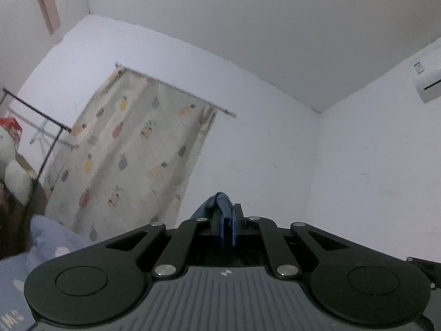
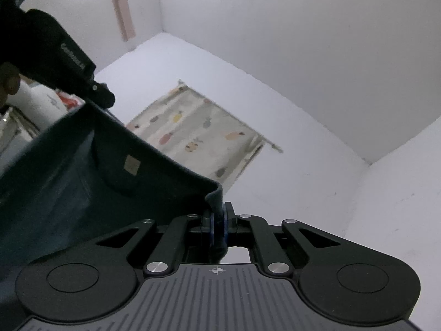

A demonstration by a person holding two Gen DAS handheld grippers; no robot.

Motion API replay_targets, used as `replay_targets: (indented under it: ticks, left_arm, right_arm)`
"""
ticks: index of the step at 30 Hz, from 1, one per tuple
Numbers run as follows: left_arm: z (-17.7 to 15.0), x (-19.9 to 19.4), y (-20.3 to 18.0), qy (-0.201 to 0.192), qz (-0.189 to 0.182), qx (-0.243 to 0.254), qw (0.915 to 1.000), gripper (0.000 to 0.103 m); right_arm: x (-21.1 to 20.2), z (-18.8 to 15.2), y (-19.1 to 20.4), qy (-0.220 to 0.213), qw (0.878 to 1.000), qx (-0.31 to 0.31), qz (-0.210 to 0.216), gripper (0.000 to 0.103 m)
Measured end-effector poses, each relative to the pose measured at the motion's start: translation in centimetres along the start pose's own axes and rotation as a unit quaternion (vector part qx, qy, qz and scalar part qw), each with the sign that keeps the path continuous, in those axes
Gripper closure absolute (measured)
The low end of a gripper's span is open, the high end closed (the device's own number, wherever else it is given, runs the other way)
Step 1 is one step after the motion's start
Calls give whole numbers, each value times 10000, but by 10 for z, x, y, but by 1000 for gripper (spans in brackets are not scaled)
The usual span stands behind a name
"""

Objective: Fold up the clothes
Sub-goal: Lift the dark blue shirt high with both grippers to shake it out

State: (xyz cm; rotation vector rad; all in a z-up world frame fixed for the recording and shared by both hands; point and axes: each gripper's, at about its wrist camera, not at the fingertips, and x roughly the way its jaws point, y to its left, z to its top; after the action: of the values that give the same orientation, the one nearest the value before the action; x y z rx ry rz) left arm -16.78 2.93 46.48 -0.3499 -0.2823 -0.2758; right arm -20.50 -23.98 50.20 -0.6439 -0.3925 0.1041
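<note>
The dark blue denim garment (image 2: 82, 182) hangs stretched between both tools, its top edge running from the right gripper (image 2: 217, 227) up-left to the left gripper (image 1: 227, 229). Each is clamped on a bunched corner of cloth. Both point steeply upward toward the white ceiling (image 1: 248, 13), with the fruit-print curtain (image 1: 132, 151) ahead.

A dark blue denim garment (image 2: 82, 171) is seen; pastel fruit shapes are printed on a cream fabric curtain (image 1: 132, 154).
</note>
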Motion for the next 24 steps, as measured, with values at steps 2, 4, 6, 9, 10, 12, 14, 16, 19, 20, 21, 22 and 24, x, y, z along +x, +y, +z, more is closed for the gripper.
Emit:
replay_targets:
  ticks: [2, 4, 6, 9, 10, 12, 14, 16, 19, 20, 21, 22, 24]
  left_arm:
    - [0, -13, 2, 54, -76, -26, 10000, 95]
    - [2, -16, 2, 76, -138, -60, 9999, 95]
    - [5, -21, 1, 49, -194, -97, 9998, 95]
    - [11, -29, 0, -25, -293, -181, 9994, 95]
    - [13, -30, 0, -63, -329, -203, 9992, 95]
    - [18, -33, -2, -180, -387, -208, 9989, 95]
    - [22, -36, -3, -288, -433, -209, 9984, 95]
    - [24, -33, -4, -348, -445, -211, 9982, 95]
    - [22, -25, -4, -353, -391, -206, 9984, 95]
    - [17, -17, -1, -293, -329, -197, 9988, 95]
    - [11, -7, 3, -200, -243, -182, 9993, 95]
    - [5, 4, 7, -108, -156, -167, 9997, 95]
    - [-8, 26, 16, 78, 17, -137, 9999, 95]
  right_arm:
    - [-9, 1, -2, -2, 10000, -13, 39, 96]
    - [-17, 0, -6, -12, 10000, -29, 40, 96]
    - [-24, 5, -13, -39, 10000, -12, 66, 96]
    - [-34, 19, -25, -140, 9999, 27, 79, 96]
    - [-27, 28, -20, -189, 9998, 46, 87, 96]
    - [-21, 42, -17, -298, 9995, 63, 85, 96]
    - [-23, 48, -23, -371, 9993, 69, 71, 96]
    - [-18, 49, -27, -404, 9991, 78, 74, 96]
    - [-2, 44, -25, -353, 9993, 94, 114, 96]
    - [6, 40, -24, -308, 9994, 100, 136, 96]
    - [15, 35, -23, -239, 9995, 116, 170, 96]
    - [26, 28, -21, -145, 9996, 134, 212, 96]
    - [50, 13, -16, 65, 9994, 159, 303, 96]
